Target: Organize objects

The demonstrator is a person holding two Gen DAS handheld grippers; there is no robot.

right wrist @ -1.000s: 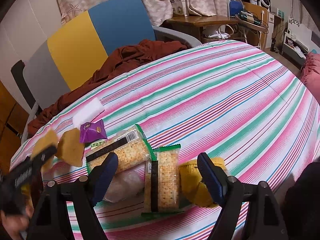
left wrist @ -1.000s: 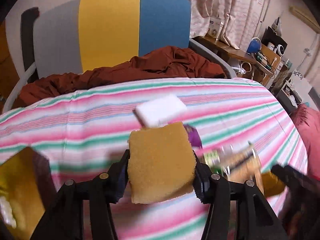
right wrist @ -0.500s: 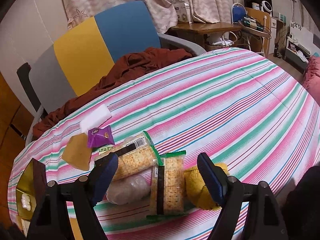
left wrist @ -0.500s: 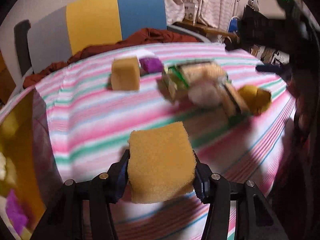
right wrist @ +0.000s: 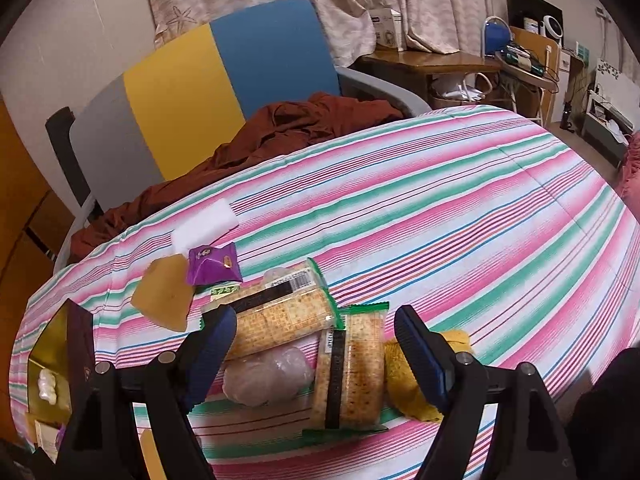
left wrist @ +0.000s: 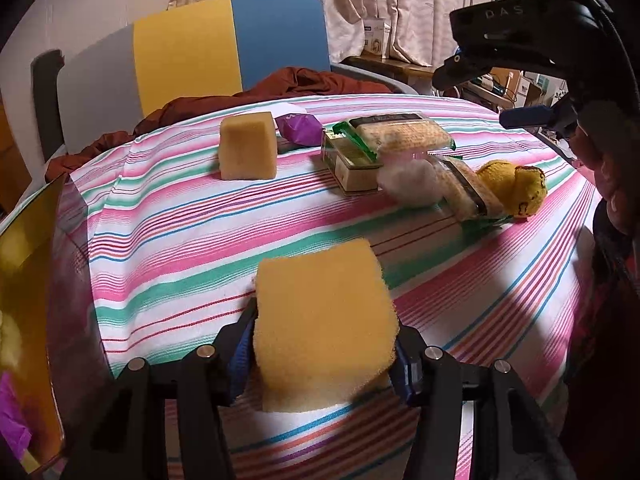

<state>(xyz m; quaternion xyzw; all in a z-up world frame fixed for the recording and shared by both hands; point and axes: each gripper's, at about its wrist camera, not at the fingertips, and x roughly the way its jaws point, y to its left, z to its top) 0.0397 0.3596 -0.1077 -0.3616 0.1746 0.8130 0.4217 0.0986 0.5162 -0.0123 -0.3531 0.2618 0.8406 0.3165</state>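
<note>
Withdrawn from the snack cluster since the earlier frame, left gripper (left wrist: 324, 344) clamps a yellow sponge (left wrist: 324, 320); gold-lined box (left wrist: 28, 264) lies to its left, nearer than wide-open right gripper (right wrist: 316, 344).

The bench (right wrist: 460, 216) is covered by a pink, green and white striped cloth. Lying on it, lower left of the right wrist frame: a white foam block (right wrist: 204, 226), a purple snack packet (right wrist: 212, 266), a tan sponge block (right wrist: 164, 298), two clear-wrapped cracker packs (right wrist: 280, 316), a pale bagged lump (right wrist: 266, 376) and a yellow knitted item (right wrist: 404, 376).
</note>
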